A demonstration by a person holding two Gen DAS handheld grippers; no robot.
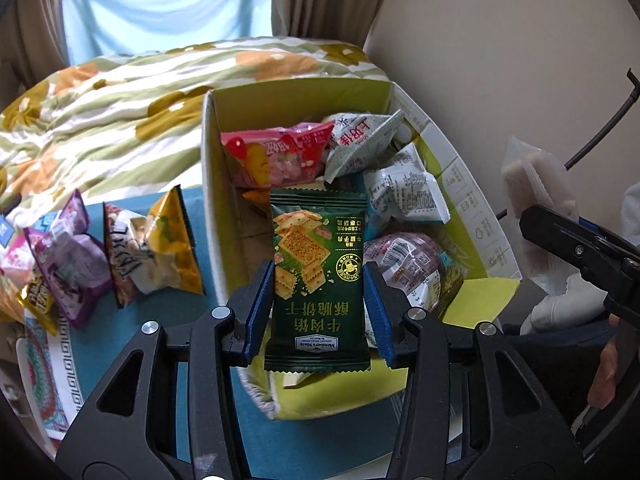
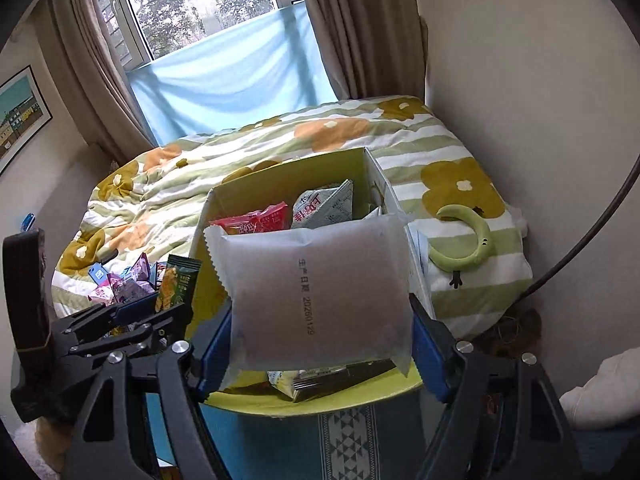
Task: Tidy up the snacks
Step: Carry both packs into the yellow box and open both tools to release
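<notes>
Both hands hover over the cardboard box (image 1: 296, 96) with a packet apiece; the step in hand looks like the delivery, the carrying done and the dropping not yet; the left gripper (image 1: 320, 308) holds a dark green cracker packet (image 1: 318, 276) upright between its blue pads (image 1: 260, 308), clamped on the packet's two long edges, and the packet hangs above the near part of the box; the right gripper (image 2: 320, 340) pinches a frosted white packet (image 2: 316, 292) by its sides, jaws set wide to suit its width, and that packet too sits over the box mouth, hiding much of the inside in the right wrist view.

The box stands on a blue patterned cloth (image 1: 216, 432) at the foot of a flowered quilt (image 1: 120, 112); inside it already lie a pink packet (image 1: 280, 152), a grey-white triangular packet (image 1: 360, 140) and a purple one (image 1: 408, 264); outside, to the left on the cloth, a loose pile of snacks (image 1: 100, 256) waits its turn, purple, brown and yellow among them.

The next move, I judge, calls for each hand to let go over a free patch of the box floor, one after the other so that the packets do not collide; the green one has bare cardboard just beneath it; then back to the pile for more.
</notes>
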